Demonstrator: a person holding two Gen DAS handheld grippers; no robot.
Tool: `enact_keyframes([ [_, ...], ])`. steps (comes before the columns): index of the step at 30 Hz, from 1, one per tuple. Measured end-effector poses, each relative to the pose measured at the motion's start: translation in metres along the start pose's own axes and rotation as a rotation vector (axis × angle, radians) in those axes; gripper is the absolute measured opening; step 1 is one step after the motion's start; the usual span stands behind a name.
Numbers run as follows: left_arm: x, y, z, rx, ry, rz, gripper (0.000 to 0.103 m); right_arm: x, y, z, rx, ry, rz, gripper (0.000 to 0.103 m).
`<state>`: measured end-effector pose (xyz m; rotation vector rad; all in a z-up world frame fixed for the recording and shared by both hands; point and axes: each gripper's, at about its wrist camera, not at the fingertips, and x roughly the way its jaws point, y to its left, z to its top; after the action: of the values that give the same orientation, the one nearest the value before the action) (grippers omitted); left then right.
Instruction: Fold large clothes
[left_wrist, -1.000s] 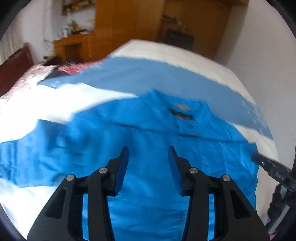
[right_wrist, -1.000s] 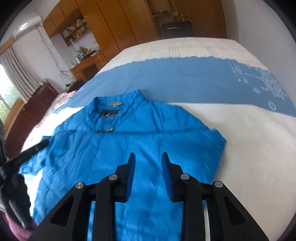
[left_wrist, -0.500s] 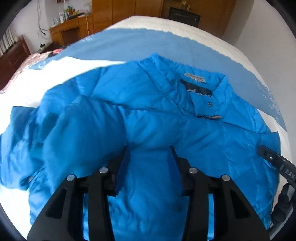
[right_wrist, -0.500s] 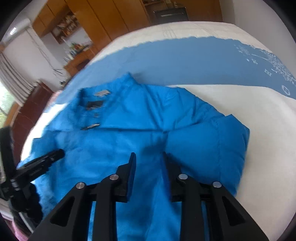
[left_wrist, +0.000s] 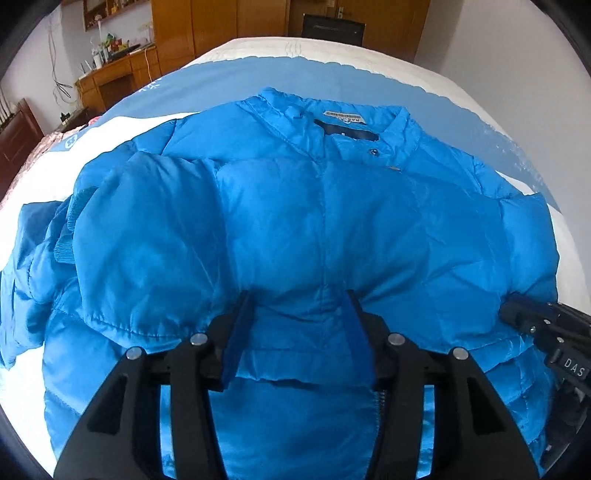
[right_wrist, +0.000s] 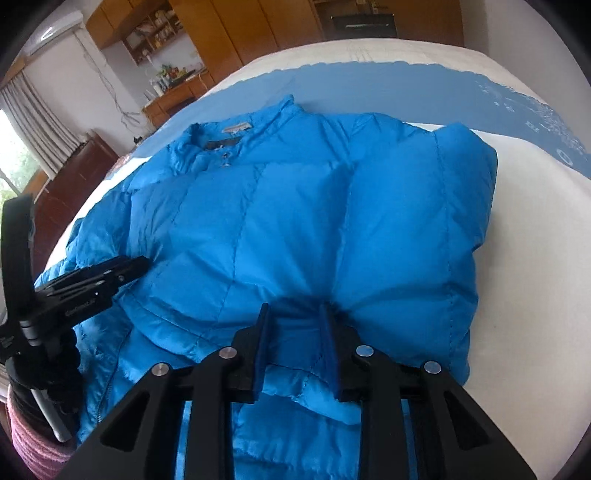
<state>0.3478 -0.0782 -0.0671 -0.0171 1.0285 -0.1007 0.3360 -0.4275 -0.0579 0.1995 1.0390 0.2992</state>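
Note:
A puffy blue jacket lies front up on the bed, collar at the far end and both sleeves folded in over its front. My left gripper has a bunched fold near the hem between its blue pads, with creases running to both fingertips; its jaws are opening. In the right wrist view the jacket puckers where my right gripper pinches it near the hem, and these jaws are closing. Each gripper shows in the other's view: the right one at the jacket's right edge, the left one at its left.
The bed cover is white with a broad blue band. Wooden wardrobes and a cluttered desk stand beyond the bed, with a dark wooden cabinet on the left. A pink textile lies at the near left corner. A pale wall runs along the right.
Both grippers have sunk closer to the jacket. The left sleeve, spread out sideways a second ago, now lies folded over the front. The left jaws stand wider, the right ones narrower.

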Motion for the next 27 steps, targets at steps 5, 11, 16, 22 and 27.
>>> enact_keyframes([
  [5,0.003,-0.005,-0.005,0.010,-0.040,0.036,0.051,0.000,0.007,-0.006,-0.010,-0.036,-0.053,0.025],
  [11,-0.029,0.015,-0.004,-0.051,-0.058,0.008,0.051,-0.033,0.000,-0.007,0.009,-0.082,0.060,0.033],
  [16,-0.096,0.099,-0.017,-0.161,-0.165,0.077,0.062,-0.071,-0.013,-0.005,-0.050,-0.135,-0.036,0.041],
  [22,-0.137,0.268,-0.061,-0.491,-0.124,0.444,0.062,-0.067,-0.043,-0.003,0.000,-0.084,-0.020,0.041],
  [27,-0.151,0.371,-0.108,-0.746,-0.067,0.558,0.062,-0.059,-0.038,-0.001,-0.025,-0.079,-0.026,0.042],
])
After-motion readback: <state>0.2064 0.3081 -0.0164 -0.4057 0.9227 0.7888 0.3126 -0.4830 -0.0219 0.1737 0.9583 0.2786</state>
